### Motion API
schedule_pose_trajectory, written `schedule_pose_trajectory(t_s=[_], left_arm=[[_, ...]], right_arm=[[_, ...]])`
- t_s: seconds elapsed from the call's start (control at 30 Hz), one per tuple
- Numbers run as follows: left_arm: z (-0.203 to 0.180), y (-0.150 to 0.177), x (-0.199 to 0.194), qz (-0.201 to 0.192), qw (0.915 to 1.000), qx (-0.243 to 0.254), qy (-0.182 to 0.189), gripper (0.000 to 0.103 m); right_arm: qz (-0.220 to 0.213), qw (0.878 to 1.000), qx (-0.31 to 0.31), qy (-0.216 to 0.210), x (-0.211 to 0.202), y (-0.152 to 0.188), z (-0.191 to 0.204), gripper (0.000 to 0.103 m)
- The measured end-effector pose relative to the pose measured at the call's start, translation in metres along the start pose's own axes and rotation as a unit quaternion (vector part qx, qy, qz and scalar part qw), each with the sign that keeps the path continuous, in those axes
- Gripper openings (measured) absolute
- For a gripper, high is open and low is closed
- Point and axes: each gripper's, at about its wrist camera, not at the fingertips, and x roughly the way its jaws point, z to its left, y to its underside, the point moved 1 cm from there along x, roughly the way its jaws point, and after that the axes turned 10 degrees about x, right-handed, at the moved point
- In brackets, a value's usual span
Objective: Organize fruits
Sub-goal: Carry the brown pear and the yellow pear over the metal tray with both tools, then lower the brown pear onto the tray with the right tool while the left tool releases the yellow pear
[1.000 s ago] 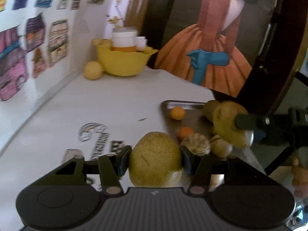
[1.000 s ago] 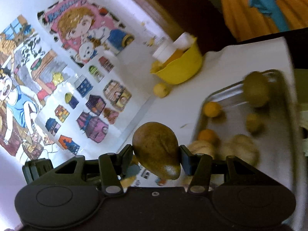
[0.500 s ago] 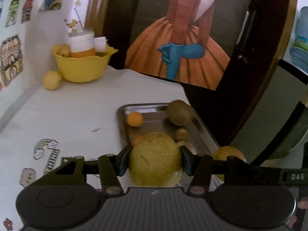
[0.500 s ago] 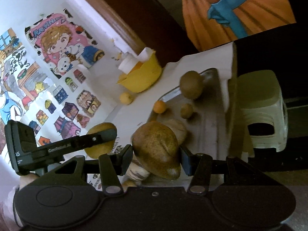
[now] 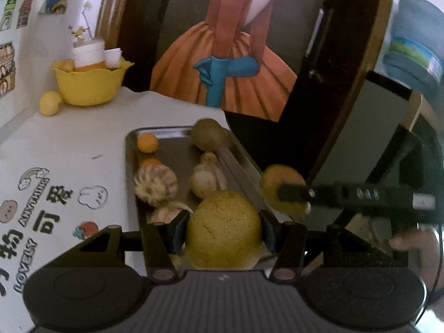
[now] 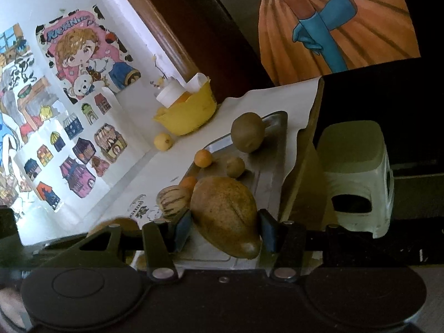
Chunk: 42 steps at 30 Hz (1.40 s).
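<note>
My left gripper (image 5: 223, 231) is shut on a yellow speckled pear (image 5: 223, 230), held over the near end of the metal tray (image 5: 130, 172). My right gripper (image 6: 224, 229) is shut on a brown-yellow pear (image 6: 224, 216); in the left wrist view that pear (image 5: 280, 179) and gripper hang just off the tray's right edge. The tray (image 6: 273, 149) holds a small orange (image 5: 148, 143), a second orange (image 5: 151, 162), a brown kiwi-like fruit (image 5: 206, 137), a striped melon-like fruit (image 5: 155, 184) and pale bulbs (image 5: 208, 179).
A yellow bowl (image 5: 88, 84) with a white-lidded jar stands at the far left corner, a lemon (image 5: 50, 102) beside it. The stickered wall runs along the left. The table's right edge drops to a white plastic stool (image 6: 358, 177). A painted panel stands behind.
Both grippers swung right and nearer the tray, each still holding its pear. The right gripper's pear dropped to beside the tray's right edge.
</note>
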Motion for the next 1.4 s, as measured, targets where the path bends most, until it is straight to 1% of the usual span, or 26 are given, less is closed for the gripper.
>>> schedule_pose_trajectory(t_s=[0.07,0.13,0.3,0.53,0.77,0.87,1.13,1.27,1.4], left_arm=[[-0.004,0.006,0.003,0.006,1.0,-0.002,0.001,0.058],[-0.004,0.01,0.007,0.014,0.9998,-0.016,0.005,0.058],[-0.007,0.016,0.013,0.021,0.9997,-0.013,-0.001,0.058],[-0.003,0.018,0.021,0.034,0.999,-0.028,-0.009,0.058],[-0.002,0.017,0.024,0.033,0.999,-0.029,-0.007,0.058],[-0.001,0.017,0.025,0.032,0.999,-0.029,-0.007,0.058],[-0.001,0.019,0.027,0.027,0.9993,-0.026,-0.005,0.058],[-0.003,0.019,0.029,0.023,0.9996,-0.016,-0.008,0.058],[-0.003,0.019,0.029,0.023,0.9995,-0.019,-0.008,0.058]], right_arm=[[0.0,1.0,-0.01,0.001,0.001,0.0,0.001,0.054],[0.0,1.0,-0.019,0.0,0.002,0.002,0.001,0.054],[0.002,0.999,-0.035,0.0,0.004,0.002,0.002,0.054],[0.006,0.999,-0.046,0.003,0.011,0.004,0.003,0.054],[0.017,0.998,-0.057,0.004,0.02,0.01,0.006,0.053],[0.011,0.998,-0.063,0.004,0.02,0.011,0.008,0.053],[0.01,0.998,-0.056,-0.002,0.018,0.013,0.007,0.051],[0.008,0.999,-0.049,-0.004,0.016,0.013,0.005,0.051],[0.008,0.999,-0.048,-0.004,0.016,0.013,0.006,0.05]])
